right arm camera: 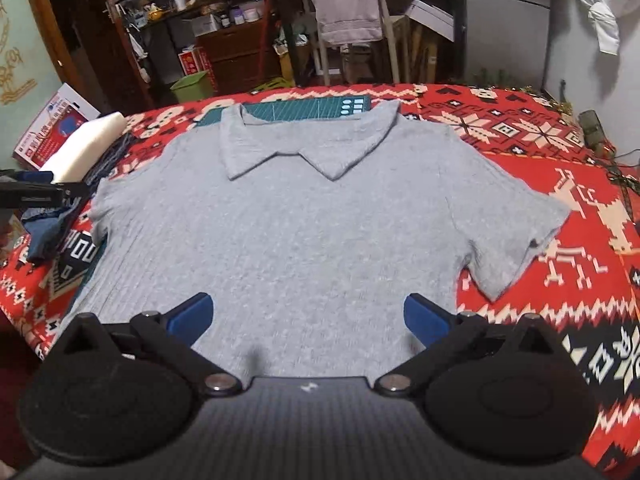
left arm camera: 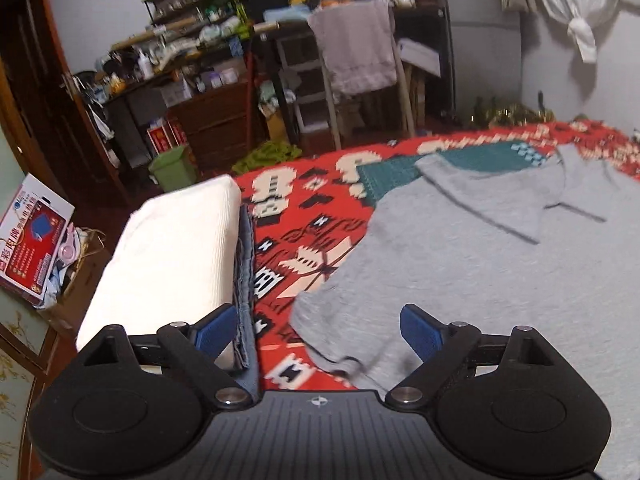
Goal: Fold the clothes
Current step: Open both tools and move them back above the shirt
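Grey ribbed short-sleeved polo shirt point(right arm camera: 296, 216): one, lay flat, collar away, on red patterned blanket point(right arm camera: 560, 184). Two folded items at its left: one white cloth point(left arm camera: 172, 256), one blue denim piece point(left arm camera: 245, 280). Left gripper point(left arm camera: 320, 326) and right gripper point(right arm camera: 308, 318) both spread, empty.

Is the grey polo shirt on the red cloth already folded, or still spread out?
Spread out. The grey polo shirt lies flat, both short sleeves out to the sides and the collar showing.
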The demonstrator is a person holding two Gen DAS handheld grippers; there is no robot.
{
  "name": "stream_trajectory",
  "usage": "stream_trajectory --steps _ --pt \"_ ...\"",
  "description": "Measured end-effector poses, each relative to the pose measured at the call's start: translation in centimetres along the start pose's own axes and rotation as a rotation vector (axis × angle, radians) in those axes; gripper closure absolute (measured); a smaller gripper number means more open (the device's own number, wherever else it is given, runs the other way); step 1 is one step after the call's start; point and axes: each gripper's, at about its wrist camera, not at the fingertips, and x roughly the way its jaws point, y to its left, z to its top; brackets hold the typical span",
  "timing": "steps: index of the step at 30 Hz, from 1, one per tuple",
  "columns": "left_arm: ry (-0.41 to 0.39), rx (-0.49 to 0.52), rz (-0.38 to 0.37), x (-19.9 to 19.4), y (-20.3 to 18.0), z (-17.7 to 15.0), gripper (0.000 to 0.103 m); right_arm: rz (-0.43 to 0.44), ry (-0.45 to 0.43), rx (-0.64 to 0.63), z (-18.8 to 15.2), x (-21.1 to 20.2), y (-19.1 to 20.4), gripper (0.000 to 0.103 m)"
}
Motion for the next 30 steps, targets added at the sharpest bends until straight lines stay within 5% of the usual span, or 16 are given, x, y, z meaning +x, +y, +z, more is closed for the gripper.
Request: stream_trajectory --steps 4,6,8,10,18,24,30 --pt "0.078 -0.077 -0.045 2.0 2.2 0.7 0.021 0.069 0.01 0.036 1.0 0.6 -0.6 0.0" --pt "0.097 -0.082 -0.037 2.4 2.6 1.0 0.04 0.088 0.018 0.049 1.5 0.9 -0.7 0.0" --pt "0.118 -0.074 -0.029 2.8 2.9 1.3 0.073 0.105 0.022 0.051 1.9 1.4 -0.7 0.001" --pt "0.143 -0.045 -0.028 3.4 2.8 1.6 0.086 0.118 0.026 0.049 2.3 1.8 -0.6 0.0" --pt "0.246 0.006 0.002 6.6 2.5 1.5 0.091 0.174 0.042 0.068 3.2 2.7 -0.8 0.0" --pt "0.255 -0.065 -0.079 7.2 2.9 2.0 0.087 0.199 0.061 0.087 3.2 3.4 -1.2 0.0" --pt "0.266 -0.03 -0.089 7.5 2.2 2.3 0.083 0.211 0.075 0.1 2.8 3.7 -1.4 0.001"
